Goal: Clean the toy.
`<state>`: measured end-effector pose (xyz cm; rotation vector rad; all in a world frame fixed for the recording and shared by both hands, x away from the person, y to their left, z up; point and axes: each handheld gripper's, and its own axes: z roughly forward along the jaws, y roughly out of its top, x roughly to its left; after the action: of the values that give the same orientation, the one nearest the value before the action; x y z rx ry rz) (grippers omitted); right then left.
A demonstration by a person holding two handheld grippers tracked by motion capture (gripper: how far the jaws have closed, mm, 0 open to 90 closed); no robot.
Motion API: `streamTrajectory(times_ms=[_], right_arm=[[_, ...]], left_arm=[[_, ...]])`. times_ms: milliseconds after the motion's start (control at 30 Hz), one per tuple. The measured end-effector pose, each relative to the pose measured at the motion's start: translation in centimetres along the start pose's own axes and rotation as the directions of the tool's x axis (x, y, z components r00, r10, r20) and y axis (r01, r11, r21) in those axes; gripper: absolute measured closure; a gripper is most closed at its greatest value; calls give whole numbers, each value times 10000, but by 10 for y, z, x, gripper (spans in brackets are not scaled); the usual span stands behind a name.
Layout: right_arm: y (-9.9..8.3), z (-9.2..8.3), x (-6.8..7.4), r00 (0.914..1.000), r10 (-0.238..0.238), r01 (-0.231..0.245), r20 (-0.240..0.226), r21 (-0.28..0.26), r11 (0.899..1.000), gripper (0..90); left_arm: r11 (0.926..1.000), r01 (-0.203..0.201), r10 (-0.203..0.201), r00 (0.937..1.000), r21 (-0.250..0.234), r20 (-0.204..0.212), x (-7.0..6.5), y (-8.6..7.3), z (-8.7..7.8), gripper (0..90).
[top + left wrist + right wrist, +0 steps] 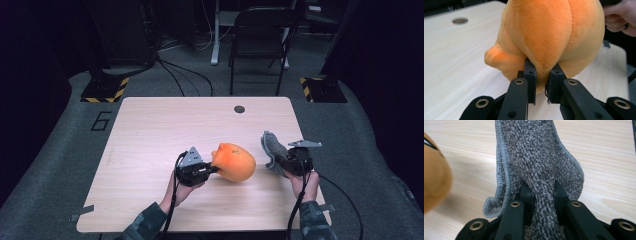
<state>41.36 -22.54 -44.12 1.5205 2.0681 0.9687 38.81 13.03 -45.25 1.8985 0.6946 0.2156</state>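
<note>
An orange plush toy (234,161) lies near the middle of the wooden table (150,135). My left gripper (212,169) is shut on a fold of the plush toy (549,37), its jaws pinching the soft fabric at the toy's near end. A grey terry cloth (272,149) stands up at the right. The right gripper (285,162) is shut on the cloth (541,162), which bunches between the jaws and rises above them. The orange toy's edge (434,172) shows at the left of the right gripper view.
A round cable hole (239,109) sits in the table's far edge. A dark folding chair (260,40) stands on the floor behind the table. Cables trail from both grippers toward the near edge. A hand (621,20) shows past the toy.
</note>
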Motion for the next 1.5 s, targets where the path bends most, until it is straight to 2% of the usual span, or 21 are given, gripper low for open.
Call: streamTrajectory(times_ms=[67,133,200,233,267,333,467,567,633,667,700,767,833,867,900,933,1033,1133,1300,1400,1500], right_arm=[[3,-5,2,10000,-46,45,-79,-189,9998,766],[7,-11,5,9998,-95,89,-172,-357,9993,766],[12,-18,10,9994,-203,187,-288,-559,9983,766],[12,-18,10,9994,-203,187,-288,-559,9983,766],[16,-23,17,9987,-267,231,-446,-788,9966,766],[20,-28,26,9971,-474,420,-598,-895,9951,766],[29,-38,54,9904,-878,747,-1068,-1207,9899,767],[36,-47,81,9787,-1298,1051,-1593,-1549,9823,766],[38,-49,101,9664,-1613,1262,-2001,-1773,9760,766],[38,-48,111,9592,-1825,1459,-2157,-1750,9737,766],[38,-45,121,9530,-2013,1637,-2264,-1740,9710,766],[34,-34,137,9466,-2386,2093,-2168,-1498,9663,766],[27,-17,144,9438,-2736,2565,-1854,-1110,9602,766],[23,-9,145,9420,-3007,2893,-1492,-933,9527,767],[20,-3,145,9429,-3099,3008,-1218,-877,9496,767],[19,1,142,9428,-3118,3043,-1180,-776,9494,767],[21,1,129,9478,-2882,2800,-1366,-760,9570,767],[19,0,120,9527,-2776,2714,-1237,-647,9603,767],[16,2,98,9677,-2367,2348,-865,-316,9715,765],[13,8,84,9807,-1839,1844,-672,17,9829,764],[8,18,69,9871,-1464,1486,-642,308,9884,764]], left_arm=[[9987,495,-497,9987,126,129,3,-1,2,807],[9942,1039,-1046,9943,293,218,6,-4,4,807],[9890,1419,-1431,9894,429,255,10,-8,8,807],[9890,1419,-1431,9894,429,255,10,-8,8,806],[9823,1789,-1812,9827,560,383,13,-11,12,806],[9758,2091,-2117,9766,636,373,15,-14,14,806],[9682,2404,-2434,9691,687,396,17,-19,19,806],[9622,2630,-2663,9630,704,421,16,-22,22,804],[9645,2534,-2567,9657,748,384,14,-23,24,803],[9626,2601,-2635,9639,755,393,13,-24,25,802],[9643,2532,-2567,9657,774,394,12,-25,26,802],[9663,2438,-2478,9679,829,417,9,-26,27,802],[9686,2364,-2395,9703,769,337,6,-27,29,802],[9689,2315,-2353,9713,869,357,5,-28,30,801],[9716,2178,-2216,9746,928,322,5,-29,31,799],[9718,2172,-2212,9746,915,354,5,-29,32,798],[9744,2074,-2115,9765,864,407,6,-29,32,795],[9740,2093,-2140,9756,871,487,6,-29,32,794],[9743,2083,-2132,9756,859,520,6,-30,32,794],[9743,2083,-2136,9752,852,581,7,-30,32,792],[9744,2089,-2141,9749,829,604,7,-30,33,790]])
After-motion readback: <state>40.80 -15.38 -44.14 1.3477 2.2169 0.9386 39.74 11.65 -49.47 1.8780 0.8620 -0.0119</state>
